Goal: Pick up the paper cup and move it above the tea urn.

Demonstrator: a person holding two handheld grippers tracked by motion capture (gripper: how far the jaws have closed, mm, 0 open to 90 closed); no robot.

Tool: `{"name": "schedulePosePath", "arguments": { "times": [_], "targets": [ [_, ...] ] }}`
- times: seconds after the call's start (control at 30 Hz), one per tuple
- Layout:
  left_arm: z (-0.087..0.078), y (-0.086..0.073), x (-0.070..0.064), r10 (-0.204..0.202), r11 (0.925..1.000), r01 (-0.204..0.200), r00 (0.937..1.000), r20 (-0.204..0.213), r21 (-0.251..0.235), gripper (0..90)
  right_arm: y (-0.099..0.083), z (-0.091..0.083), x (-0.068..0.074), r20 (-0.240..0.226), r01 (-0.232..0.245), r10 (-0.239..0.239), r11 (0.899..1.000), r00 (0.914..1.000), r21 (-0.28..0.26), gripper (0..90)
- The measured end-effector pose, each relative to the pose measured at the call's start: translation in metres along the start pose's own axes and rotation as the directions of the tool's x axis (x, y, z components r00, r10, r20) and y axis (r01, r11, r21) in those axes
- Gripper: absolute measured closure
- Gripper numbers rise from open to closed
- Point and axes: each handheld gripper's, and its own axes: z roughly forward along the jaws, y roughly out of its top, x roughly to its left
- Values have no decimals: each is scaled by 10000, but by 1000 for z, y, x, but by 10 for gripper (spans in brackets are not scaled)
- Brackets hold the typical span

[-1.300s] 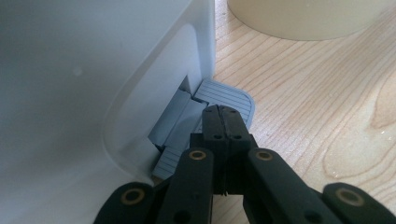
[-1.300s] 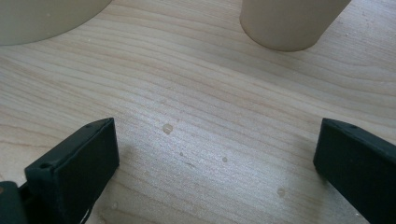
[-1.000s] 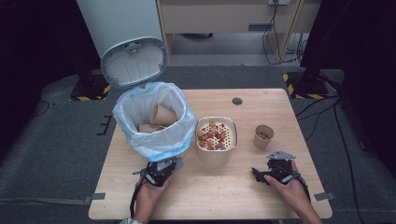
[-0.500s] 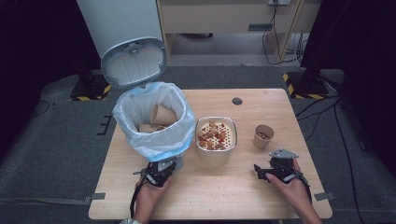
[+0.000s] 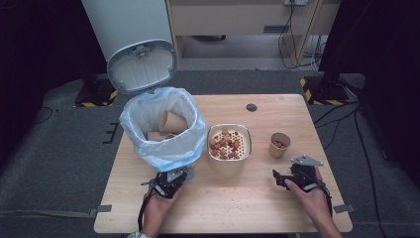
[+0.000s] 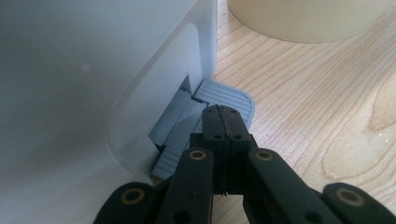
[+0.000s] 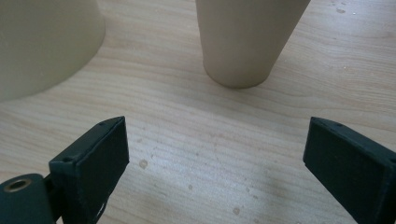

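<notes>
A white pedal bin (image 5: 163, 130) with a pale blue liner stands on the table's left, its lid (image 5: 142, 66) up and paper cups inside. My left gripper (image 5: 173, 180) is shut, with nothing between the jaws, and its tips rest on the bin's grey pedal (image 6: 229, 96) at the foot of the white wall (image 6: 84, 84). A beige strainer bowl (image 5: 229, 148) of reddish-brown nuts sits mid-table. Right of it is a paper cup (image 5: 279, 144) with some nuts in it. My right gripper (image 5: 291, 175) stands open on the wood, a short way in front of that paper cup (image 7: 245, 39), touching nothing.
The bowl's side shows beside both grippers, bowl (image 6: 303, 21) and bowl (image 7: 44, 44). The wooden table (image 5: 237, 208) has a cable hole (image 5: 251, 107) near its far edge. Small crumbs and damp marks spot the wood. Cabinets and cables lie beyond the table.
My right gripper has drifted slightly to the right and a little away from the front edge. The left gripper stays on the pedal and the lid stays up.
</notes>
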Motion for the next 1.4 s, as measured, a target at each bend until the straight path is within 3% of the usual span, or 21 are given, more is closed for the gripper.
{"name": "schedulePosePath", "arguments": {
  "times": [0.27, 0.43, 0.53, 0.6, 0.97, 1.4],
  "targets": [
    [0, 0, 0, -1, 10000, 1, 10000, -3, 0, 898, 24, 1, -11, 154, -14, 15, 10000, 9999, -78, 69],
    [0, 0, 0, -77, 10000, 77, 10000, 35, -18, 898, 38, 21, -16, 392, -101, 105, 9999, 9992, -99, 65],
    [0, 0, 1, -99, 9999, 99, 9999, 53, -29, 898, 40, 27, -14, 489, -233, 242, 9996, 9985, -184, 63],
    [0, 0, 0, -128, 9999, 128, 9999, 64, -35, 898, 43, 34, -11, 796, -439, 466, 9984, 9957, -360, 71],
    [0, -1, 1, -166, 9999, 166, 9998, 104, -49, 898, 48, 62, -9, 939, -768, 880, 9901, 9917, -1174, 105],
    [0, -1, 1, -181, 9998, 182, 9998, 94, -76, 898, 50, 71, -8, 1021, -950, 1139, 9801, 9882, -1744, 157]
  ]
}}
